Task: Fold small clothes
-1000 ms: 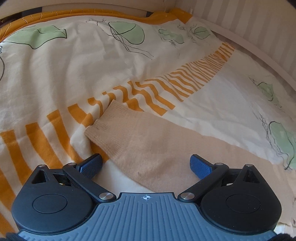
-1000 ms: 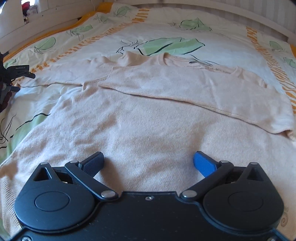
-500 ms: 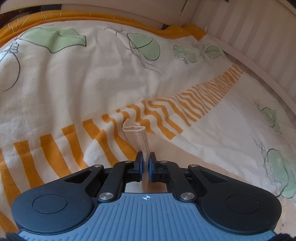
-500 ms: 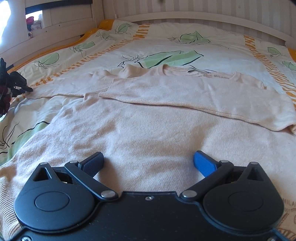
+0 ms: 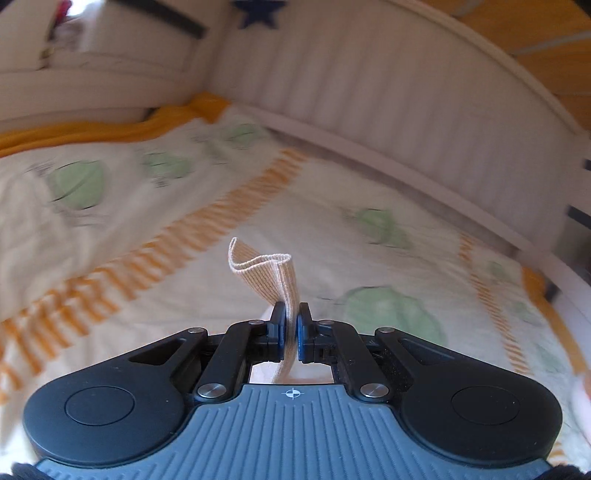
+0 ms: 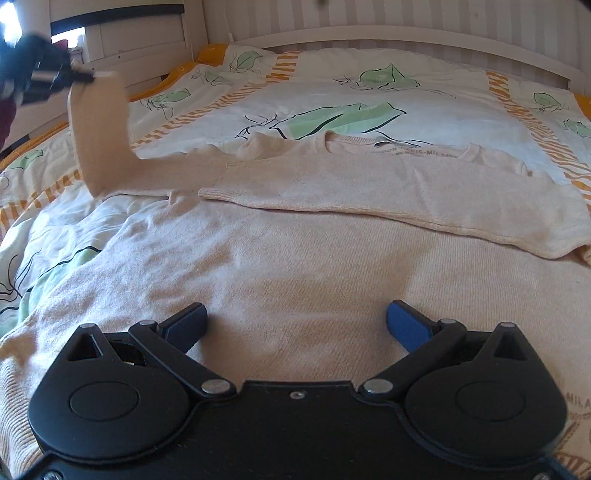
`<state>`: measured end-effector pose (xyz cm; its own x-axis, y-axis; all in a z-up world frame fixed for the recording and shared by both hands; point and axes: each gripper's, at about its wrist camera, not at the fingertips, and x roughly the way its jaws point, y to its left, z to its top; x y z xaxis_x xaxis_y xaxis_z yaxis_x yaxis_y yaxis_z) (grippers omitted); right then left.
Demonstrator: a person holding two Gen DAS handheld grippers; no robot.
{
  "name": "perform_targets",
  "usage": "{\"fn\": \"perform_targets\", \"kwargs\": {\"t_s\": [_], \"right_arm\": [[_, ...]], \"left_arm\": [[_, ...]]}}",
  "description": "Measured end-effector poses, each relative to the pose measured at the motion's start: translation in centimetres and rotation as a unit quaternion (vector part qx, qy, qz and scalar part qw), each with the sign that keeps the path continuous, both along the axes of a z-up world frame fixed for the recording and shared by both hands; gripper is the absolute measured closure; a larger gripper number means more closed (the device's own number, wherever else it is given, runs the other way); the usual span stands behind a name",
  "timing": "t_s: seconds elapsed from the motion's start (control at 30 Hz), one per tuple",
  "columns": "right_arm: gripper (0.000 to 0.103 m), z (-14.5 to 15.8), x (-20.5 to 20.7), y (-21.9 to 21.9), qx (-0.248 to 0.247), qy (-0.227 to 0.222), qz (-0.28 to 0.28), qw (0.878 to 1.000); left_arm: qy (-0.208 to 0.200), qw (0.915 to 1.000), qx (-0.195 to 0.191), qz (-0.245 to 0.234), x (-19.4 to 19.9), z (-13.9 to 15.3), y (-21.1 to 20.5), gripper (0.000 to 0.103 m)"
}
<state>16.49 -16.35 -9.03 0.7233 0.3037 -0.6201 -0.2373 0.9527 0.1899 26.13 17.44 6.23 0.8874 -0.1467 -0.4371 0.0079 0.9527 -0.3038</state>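
left gripper (image 5: 291,328): clamped on sleeve cuff (image 5: 264,273), lifted off the bed (image 5: 406,229)
right gripper (image 6: 295,325): spread wide over sweater (image 6: 295,266)

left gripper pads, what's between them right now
The ribbed sleeve cuff of the beige sweater; the left gripper is clamped on it, shown in the left wrist view.

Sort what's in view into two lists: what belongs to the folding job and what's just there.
Part of the job:
- beige knitted sweater, spread flat on the bed
- its ribbed cuff, pinched in the left gripper and lifted
- right gripper, open over the sweater's body

Just there:
- leaf-printed duvet with orange stripes
- white slatted bed frame
- dark blue star on the wall
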Motion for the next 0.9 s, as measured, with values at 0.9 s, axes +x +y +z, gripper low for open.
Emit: {"fn": "perform_targets", "kwargs": {"t_s": [0.9], "right_arm": [[0.000, 0.1, -0.2, -1.8, 0.067, -0.001, 0.001, 0.998]], "left_arm": [[0.114, 0.9732, 0.090, -0.178, -3.5, -11.6, -16.5, 0.060]]}}
